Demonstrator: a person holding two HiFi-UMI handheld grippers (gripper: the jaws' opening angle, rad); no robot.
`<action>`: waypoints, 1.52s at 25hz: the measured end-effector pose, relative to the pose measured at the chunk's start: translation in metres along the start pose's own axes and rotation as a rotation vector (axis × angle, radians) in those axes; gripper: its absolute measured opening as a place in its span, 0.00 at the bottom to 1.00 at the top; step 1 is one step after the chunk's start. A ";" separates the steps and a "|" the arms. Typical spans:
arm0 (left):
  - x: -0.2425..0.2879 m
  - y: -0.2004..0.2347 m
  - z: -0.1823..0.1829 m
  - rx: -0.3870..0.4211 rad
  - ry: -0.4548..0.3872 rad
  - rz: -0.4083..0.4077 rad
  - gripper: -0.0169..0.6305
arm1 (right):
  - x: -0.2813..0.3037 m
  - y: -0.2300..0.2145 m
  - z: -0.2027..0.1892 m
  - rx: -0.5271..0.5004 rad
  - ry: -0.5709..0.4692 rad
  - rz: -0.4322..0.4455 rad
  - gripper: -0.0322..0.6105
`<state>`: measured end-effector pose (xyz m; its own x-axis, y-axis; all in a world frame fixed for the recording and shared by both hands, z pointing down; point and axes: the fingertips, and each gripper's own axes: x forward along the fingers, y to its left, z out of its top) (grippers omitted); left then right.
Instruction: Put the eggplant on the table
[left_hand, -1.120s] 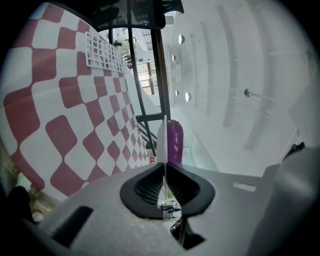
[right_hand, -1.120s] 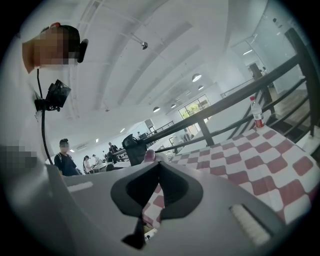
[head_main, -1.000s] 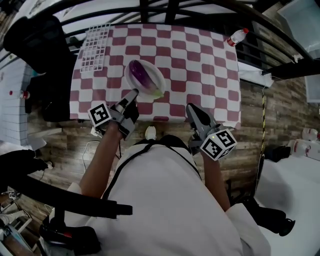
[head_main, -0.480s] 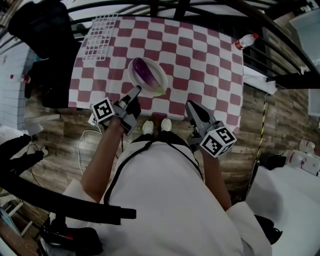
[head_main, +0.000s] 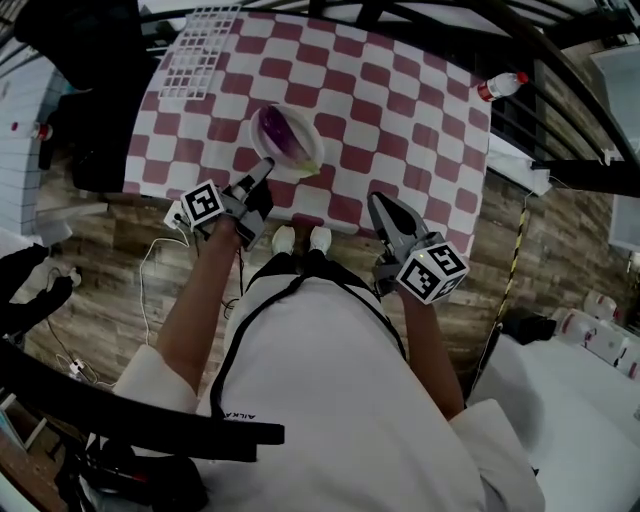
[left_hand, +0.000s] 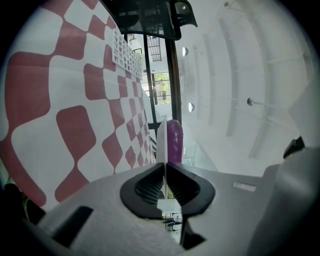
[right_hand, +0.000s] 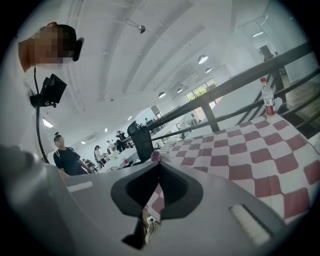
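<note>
Grips plate (head_main: 312, 150) rim in closed left tool (head_main: 262, 170); holds right tool (head_main: 383, 208) closed, empty, near desk (head_main: 400, 120) edge. Leaves eggplant (head_main: 278, 133) lying on plate; placement onto desk not yet done.

— What's the floor (head_main: 95, 235) like?
— Wood planks, under a table (head_main: 400, 110) with a red-and-white checked cloth.
— And the room?
— Black rails (right_hand: 250, 76) beside the table. A white ceiling (right_hand: 150, 50) with round lamps (right_hand: 202, 59), and bright windows (right_hand: 200, 92) far back.
</note>
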<state>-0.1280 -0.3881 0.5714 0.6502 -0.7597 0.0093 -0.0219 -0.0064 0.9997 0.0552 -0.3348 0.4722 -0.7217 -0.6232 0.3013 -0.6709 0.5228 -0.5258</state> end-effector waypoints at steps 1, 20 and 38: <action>0.002 0.005 0.002 -0.001 -0.002 -0.002 0.07 | 0.002 -0.002 -0.002 -0.004 0.007 0.002 0.06; 0.032 0.090 0.003 -0.012 0.077 0.044 0.07 | 0.017 -0.021 -0.025 -0.017 0.099 -0.039 0.06; 0.046 0.119 0.015 -0.017 0.093 0.113 0.07 | 0.017 -0.031 -0.021 -0.006 0.092 -0.085 0.06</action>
<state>-0.1124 -0.4334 0.6907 0.7116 -0.6918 0.1225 -0.0865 0.0868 0.9925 0.0606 -0.3495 0.5105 -0.6746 -0.6097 0.4161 -0.7311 0.4740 -0.4907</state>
